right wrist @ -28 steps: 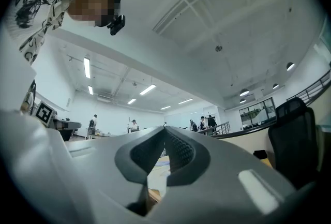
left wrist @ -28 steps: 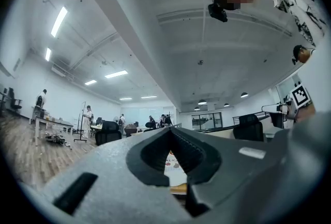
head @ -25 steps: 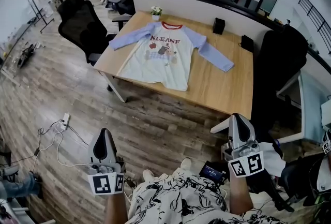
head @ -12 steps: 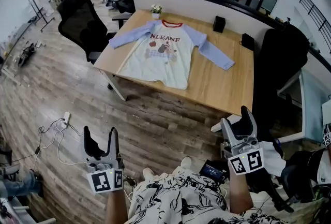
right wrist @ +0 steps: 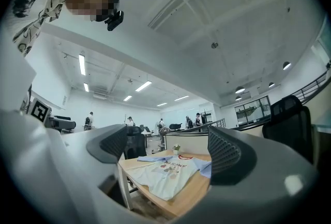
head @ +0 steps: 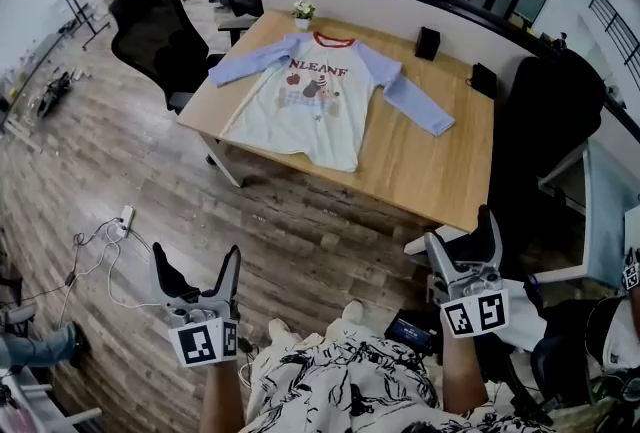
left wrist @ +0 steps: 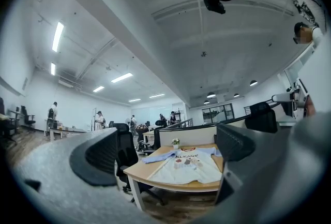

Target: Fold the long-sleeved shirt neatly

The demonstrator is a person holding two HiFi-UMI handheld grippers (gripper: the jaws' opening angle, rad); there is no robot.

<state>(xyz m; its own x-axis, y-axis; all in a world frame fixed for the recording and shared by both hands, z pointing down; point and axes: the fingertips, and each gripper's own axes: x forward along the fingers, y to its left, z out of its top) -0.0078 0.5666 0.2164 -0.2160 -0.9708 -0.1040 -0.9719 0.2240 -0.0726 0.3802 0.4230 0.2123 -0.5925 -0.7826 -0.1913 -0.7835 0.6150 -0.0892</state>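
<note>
**Both grippers wide and empty, shirt flat on the far table**

Open office with a wood-plank floor [head: 300, 241]. Head view, left to right:
- A cable tangle [head: 105, 256] lies loose on the floor.
- A black office chair [head: 158, 36] stands at the left end of the wooden table [head: 430, 166].
- A second black chair [head: 545, 116] stands at the table's right end.

A dark-topped partition [head: 390, 6] runs along the table's far edge.

The long-sleeved shirt [head: 312, 106] lies flat and face up on the table's left half. Both sleeves are spread out, the collar is toward the partition, and the hem is at the near edge. A small potted plant [head: 303, 16] sits just left of the collar. A black box [head: 428, 43] stands to the collar's right, and another dark item [head: 483, 81] sits near the right cuff.

Both grippers are low in the frame by the person's patterned top [head: 340, 386], well apart from the table, with bare floor in between.
- **Left gripper** [head: 196, 261]: the jaws have just been opening and stand wide, with nothing between them.
- **Right gripper** [head: 461, 239]: the same, wide and empty.

The gripper views look almost level, and each frames the shirt far off through the jaw gap. They add the ceiling light strips [left wrist: 58, 36]. The left gripper view also shows a white table leg [left wrist: 133, 189] and people standing [left wrist: 98, 119] far back at the left. Only the head view shows the cables and the whole tabletop layout.
</note>
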